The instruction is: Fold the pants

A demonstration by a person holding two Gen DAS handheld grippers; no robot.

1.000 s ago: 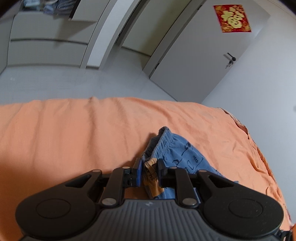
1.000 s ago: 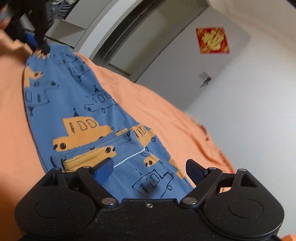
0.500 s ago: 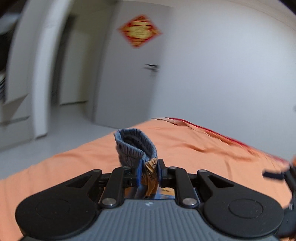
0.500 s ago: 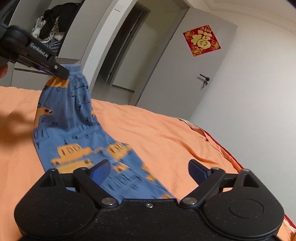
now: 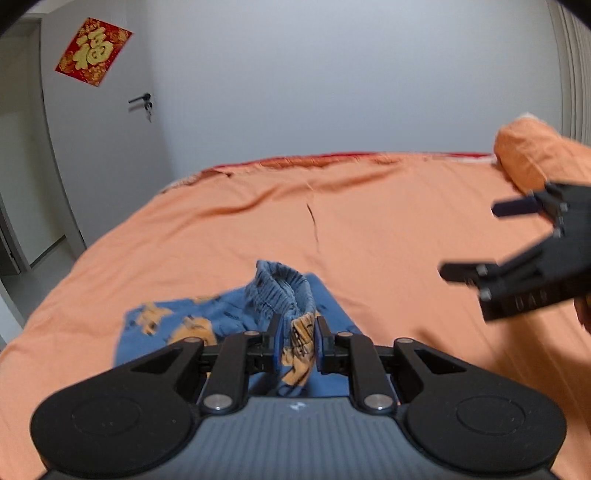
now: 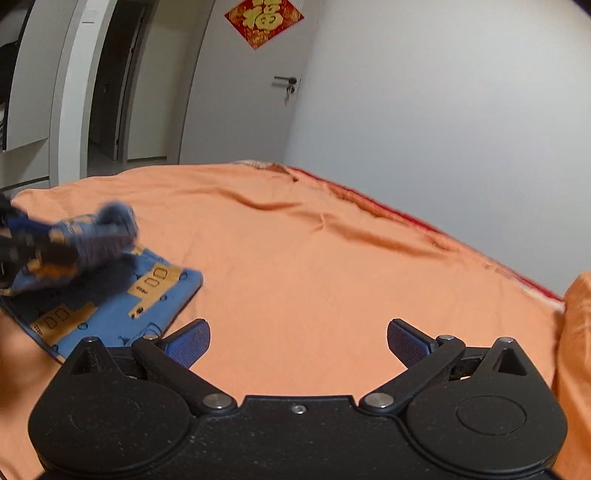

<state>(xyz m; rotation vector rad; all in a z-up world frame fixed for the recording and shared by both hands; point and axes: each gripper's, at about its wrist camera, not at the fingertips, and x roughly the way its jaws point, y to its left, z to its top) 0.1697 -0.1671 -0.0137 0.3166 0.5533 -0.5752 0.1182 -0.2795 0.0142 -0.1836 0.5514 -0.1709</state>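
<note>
Blue pants printed with orange cars lie on the orange bed sheet. My left gripper is shut on their gathered waistband, which stands up bunched just past the pads. In the right wrist view the pants lie at the left, with the held waistband blurred above them. My right gripper hovers over bare sheet to the right of the pants. Its jaws are opening wide with nothing between them. From the left wrist view, the right gripper shows at the right edge.
An orange pillow lies at the bed's far right end. A grey wall runs along the bed's far side. A door with a red decoration and an open doorway stand beyond the foot of the bed.
The left gripper has swung the waistband across and lowered it over the rest of the pants. The right gripper has moved right, off the pants, and its jaws have widened.
</note>
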